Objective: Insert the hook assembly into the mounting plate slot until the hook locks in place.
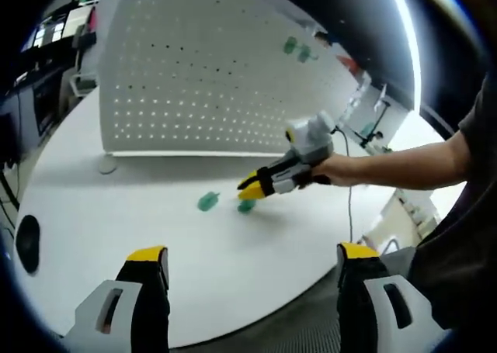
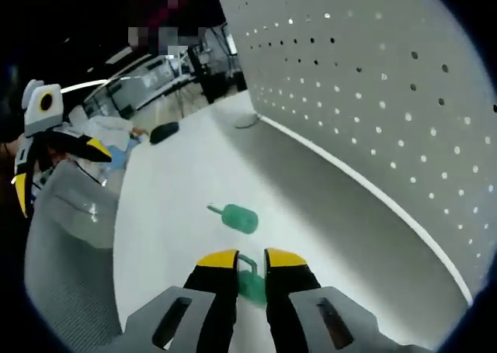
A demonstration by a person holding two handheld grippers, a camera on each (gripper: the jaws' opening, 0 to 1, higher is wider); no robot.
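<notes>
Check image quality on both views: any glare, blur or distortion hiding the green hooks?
Left gripper view: fisheye bends the pegboard; bright light streak at upper right; both green hooks on the table sharp with soft shadows. Right gripper view: the far hook is clear; the near hook is partly hidden between the right hand-held gripper jaws.

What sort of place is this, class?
Probably a workshop or lab: a white pegboard stands on a white worktable, green hooks lie loose, and desks with equipment sit behind.
</notes>
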